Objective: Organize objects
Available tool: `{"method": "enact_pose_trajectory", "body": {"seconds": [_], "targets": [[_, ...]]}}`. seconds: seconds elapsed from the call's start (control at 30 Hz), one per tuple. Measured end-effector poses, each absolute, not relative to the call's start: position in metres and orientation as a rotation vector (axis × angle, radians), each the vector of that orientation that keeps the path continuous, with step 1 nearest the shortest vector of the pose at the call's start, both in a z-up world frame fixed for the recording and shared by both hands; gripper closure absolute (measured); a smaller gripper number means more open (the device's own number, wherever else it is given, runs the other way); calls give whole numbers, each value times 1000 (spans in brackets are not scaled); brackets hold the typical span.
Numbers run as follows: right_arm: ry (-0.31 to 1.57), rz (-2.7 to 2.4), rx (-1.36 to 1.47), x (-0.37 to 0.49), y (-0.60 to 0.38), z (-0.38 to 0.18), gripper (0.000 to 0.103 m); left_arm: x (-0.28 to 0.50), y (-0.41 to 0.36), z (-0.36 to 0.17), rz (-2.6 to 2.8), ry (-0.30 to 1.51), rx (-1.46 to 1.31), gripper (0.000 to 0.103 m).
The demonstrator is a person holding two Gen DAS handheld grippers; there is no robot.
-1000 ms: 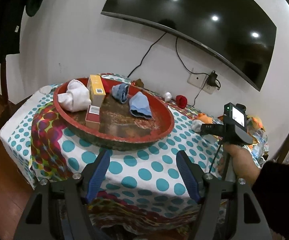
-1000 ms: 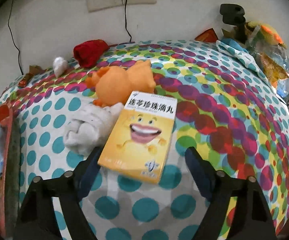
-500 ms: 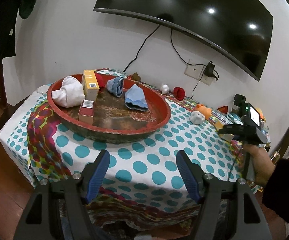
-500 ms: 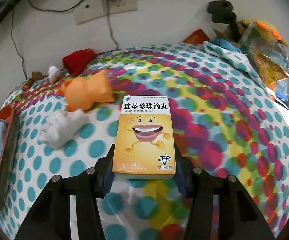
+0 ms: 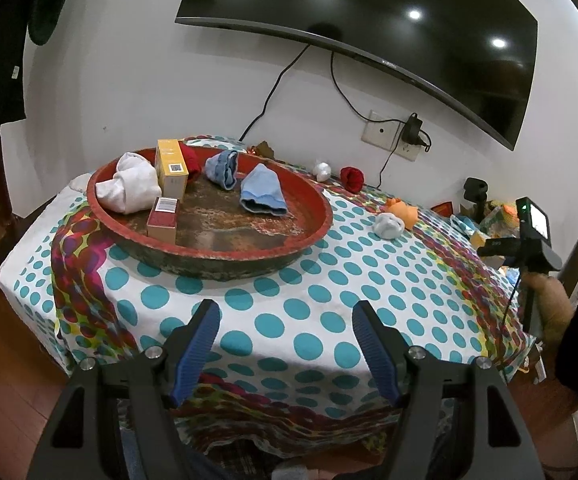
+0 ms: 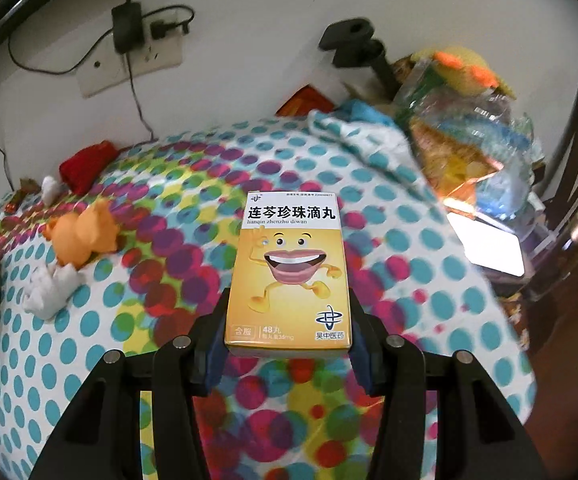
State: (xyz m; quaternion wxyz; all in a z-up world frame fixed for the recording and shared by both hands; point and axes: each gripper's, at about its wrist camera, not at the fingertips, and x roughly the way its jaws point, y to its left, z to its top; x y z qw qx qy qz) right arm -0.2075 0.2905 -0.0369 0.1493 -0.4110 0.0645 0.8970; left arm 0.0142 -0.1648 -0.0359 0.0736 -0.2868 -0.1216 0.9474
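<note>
My right gripper [image 6: 289, 308] is shut on a yellow medicine box [image 6: 293, 264] with a cartoon mouth, held flat above the dotted tablecloth [image 6: 429, 248]. In the left wrist view my left gripper [image 5: 286, 312] stands open with nothing in it, over the near table edge in front of a round red tray [image 5: 313, 236]. In the tray lie a white sock [image 5: 129, 188], a yellow box [image 5: 172, 172], a small red box [image 5: 163, 220] and two blue socks [image 5: 263, 192]. The hand [image 5: 549, 300] holding the right gripper is at the far right.
Loose on the cloth are an orange sock [image 6: 83, 236], a white sock ball [image 6: 51, 292], a red sock [image 6: 87, 164] and a small white bundle [image 6: 50, 188]. A plastic bag heap [image 6: 461, 128] and a black stand [image 6: 353, 40] crowd the far right. Wall socket with cables behind.
My right gripper closed on the yellow medicine box, lifted it off the cloth and carried it away from the orange and white socks. The left gripper stayed nearly still and open.
</note>
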Motion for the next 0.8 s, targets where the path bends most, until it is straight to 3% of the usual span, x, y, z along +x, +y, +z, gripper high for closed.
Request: {"method": "enact_pose_trajectory", "body": {"seconds": [0.8], "targets": [[68,2747,-1065,-199,224,38,55,22,-164,-32,2865,-337,-871,32]]}}
